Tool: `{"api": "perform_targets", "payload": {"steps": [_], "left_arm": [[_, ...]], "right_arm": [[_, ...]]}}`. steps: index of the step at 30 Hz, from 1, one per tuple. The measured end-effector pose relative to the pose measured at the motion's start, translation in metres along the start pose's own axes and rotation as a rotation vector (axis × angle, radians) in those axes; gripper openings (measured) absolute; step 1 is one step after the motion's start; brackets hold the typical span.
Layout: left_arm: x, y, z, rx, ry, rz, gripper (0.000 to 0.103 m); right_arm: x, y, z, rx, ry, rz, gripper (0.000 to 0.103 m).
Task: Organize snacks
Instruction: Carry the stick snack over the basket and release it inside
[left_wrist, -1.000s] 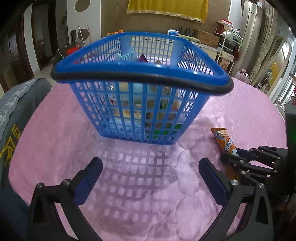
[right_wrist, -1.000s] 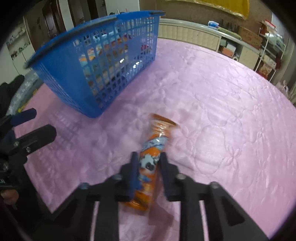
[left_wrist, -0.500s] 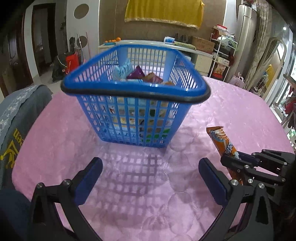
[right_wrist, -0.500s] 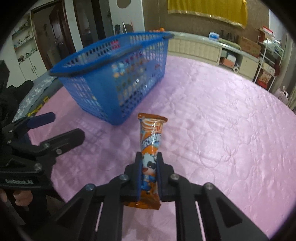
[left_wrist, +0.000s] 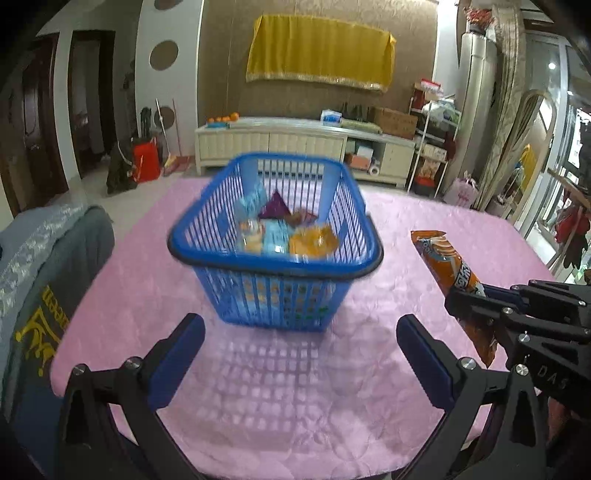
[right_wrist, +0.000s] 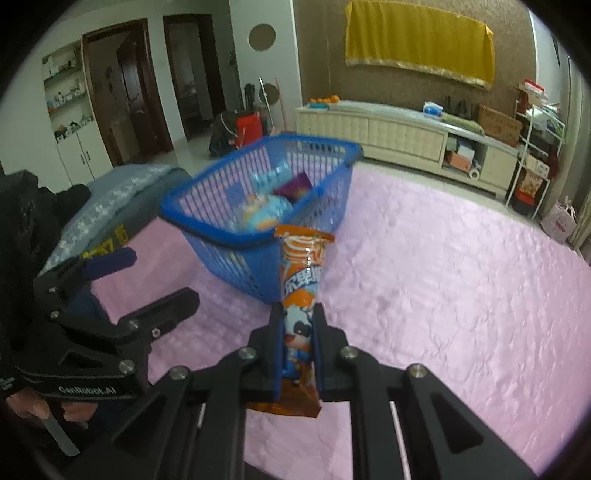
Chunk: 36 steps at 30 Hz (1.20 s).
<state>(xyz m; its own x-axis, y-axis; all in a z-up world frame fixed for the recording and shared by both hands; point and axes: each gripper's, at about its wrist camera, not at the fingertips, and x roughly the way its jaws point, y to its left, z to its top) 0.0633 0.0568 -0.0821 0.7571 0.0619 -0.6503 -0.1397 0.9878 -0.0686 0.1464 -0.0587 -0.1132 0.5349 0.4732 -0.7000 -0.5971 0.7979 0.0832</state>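
**A:** What is in hand at this moment?

**B:** The right tool (right_wrist: 298, 325) is clamped on an orange snack packet (right_wrist: 302, 280), gripping it near its lower end. The packet stands nearly upright, lifted clear of the pink table (right_wrist: 443, 280). From the left wrist view the same packet (left_wrist: 448, 267) sits to the right of the blue basket (left_wrist: 275, 266), apart from it.

**A:** And the left tool?

**B:** The left tool (left_wrist: 301, 356) is spread wide and holds nothing. It hangs low over the table, on the near side of the basket.

**A:** Which step is this?

**B:** It looks like the carry: the packet is gripped but not yet in the basket, which already holds several wrapped snacks (left_wrist: 284, 236).

**A:** What does the next move call for?

**B:** Probably raising the packet above the basket's rim, bringing it over the opening, then letting go. The packet is long, so its top end should clear the near wall first.

**A:** Anything in the way?

**B:** The rim (right_wrist: 221, 240) is the main obstacle. A grey cloth-covered seat (left_wrist: 48, 258) sits at the table's left edge, well clear. No other loose snacks show on the table.
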Motion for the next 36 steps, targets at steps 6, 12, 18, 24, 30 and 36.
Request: {"api": "perform_targets", "payload": {"steps": [6,12,18,24,30,36], "left_arm": [[-0.009,0.013,0.032,0.024,-0.047,0.023,0.103],[-0.003,0.028,0.056,0.052,-0.062,0.045,0.103],[0.012,0.048,0.075,0.038,-0.045,0.056,0.103],[0.036,0.071,0.080,0.022,0.000,0.050,0.103],[0.050,0.084,0.081,0.006,0.008,0.049,0.103],[0.046,0.084,0.078,0.001,-0.015,0.032,0.103]], "right_arm": [[-0.005,0.010,0.035,-0.030,-0.044,0.020,0.017],[0.007,0.016,0.064,-0.037,-0.048,0.052,0.017],[0.038,0.023,0.090,-0.054,-0.019,0.078,0.017],[0.073,0.026,0.095,-0.067,0.038,0.099,0.017],[0.100,0.028,0.102,-0.071,0.078,0.100,0.017],[0.098,0.023,0.101,-0.073,0.060,0.090,0.032]]}}
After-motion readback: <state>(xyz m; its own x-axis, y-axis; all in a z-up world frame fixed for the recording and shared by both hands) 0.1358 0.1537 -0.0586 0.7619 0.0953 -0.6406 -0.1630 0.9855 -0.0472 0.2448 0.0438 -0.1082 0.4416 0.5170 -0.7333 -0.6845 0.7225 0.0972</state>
